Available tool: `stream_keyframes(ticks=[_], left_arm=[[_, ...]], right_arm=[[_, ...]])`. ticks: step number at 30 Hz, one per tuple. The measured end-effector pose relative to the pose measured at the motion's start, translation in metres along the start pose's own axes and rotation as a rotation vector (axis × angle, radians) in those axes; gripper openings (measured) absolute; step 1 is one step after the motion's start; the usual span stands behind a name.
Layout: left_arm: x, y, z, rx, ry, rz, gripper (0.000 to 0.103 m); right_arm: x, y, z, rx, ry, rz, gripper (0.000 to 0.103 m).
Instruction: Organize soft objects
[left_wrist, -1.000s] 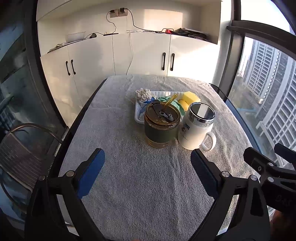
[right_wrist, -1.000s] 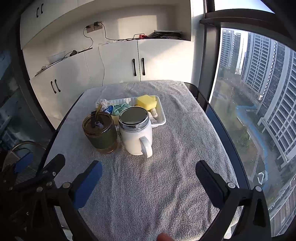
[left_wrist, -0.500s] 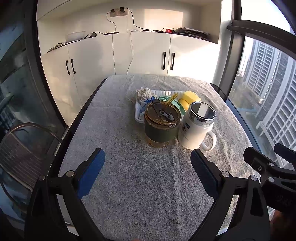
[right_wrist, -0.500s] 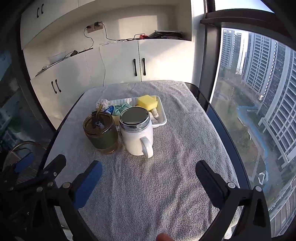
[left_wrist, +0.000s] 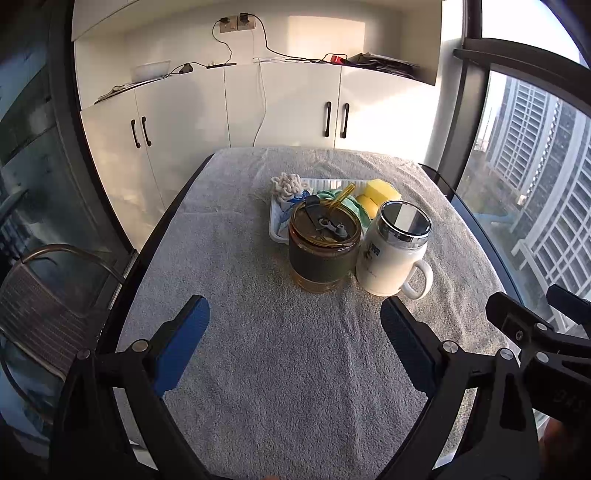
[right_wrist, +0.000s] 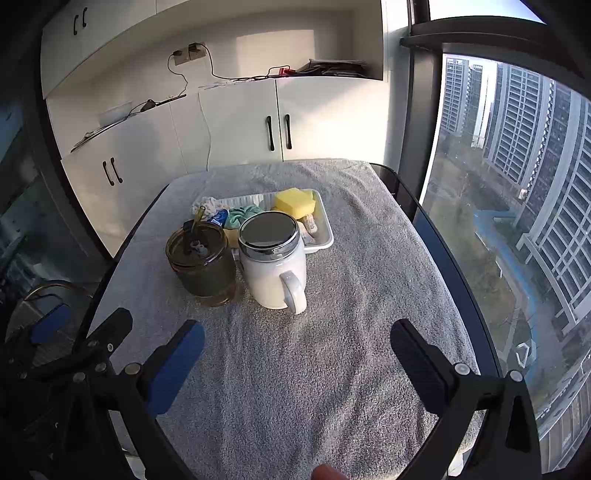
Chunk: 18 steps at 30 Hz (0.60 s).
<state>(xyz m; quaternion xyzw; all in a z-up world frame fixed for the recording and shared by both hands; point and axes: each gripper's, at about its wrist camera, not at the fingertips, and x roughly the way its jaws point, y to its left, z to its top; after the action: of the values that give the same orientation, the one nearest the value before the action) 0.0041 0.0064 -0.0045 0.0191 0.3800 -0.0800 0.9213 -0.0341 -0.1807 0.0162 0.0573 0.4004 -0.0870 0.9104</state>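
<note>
Nothing has moved since the earlier frames: left gripper (left_wrist: 291, 325) and right gripper (right_wrist: 295, 345) hover wide and empty, near the amber tumbler (left_wrist: 324, 245) and white mug (right_wrist: 275, 267) fronting the far tray (right_wrist: 325, 236) of soft things.

Black angular gripper frames with silver screws, fingers (left_wrist: 184, 343) faced with blue pads.

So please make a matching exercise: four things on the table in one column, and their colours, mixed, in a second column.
Things:
1. sponge
2. mug
3. scrunchie
4. tumbler

Colours:
A. white with a silver lid
B. dark green sleeve, amber glass
C. yellow
D. light green

Pairs: 1-C, 2-A, 3-D, 4-B
</note>
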Motion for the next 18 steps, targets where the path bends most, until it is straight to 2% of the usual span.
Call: stream_keyframes(ticks=[18], left_arm=[[-0.0015, -0.0024, 0.0025, 0.006, 0.0, 0.001, 0.095]], right_arm=[[-0.0016, -0.0038, 0.0009, 0.004, -0.01, 0.002, 0.103]])
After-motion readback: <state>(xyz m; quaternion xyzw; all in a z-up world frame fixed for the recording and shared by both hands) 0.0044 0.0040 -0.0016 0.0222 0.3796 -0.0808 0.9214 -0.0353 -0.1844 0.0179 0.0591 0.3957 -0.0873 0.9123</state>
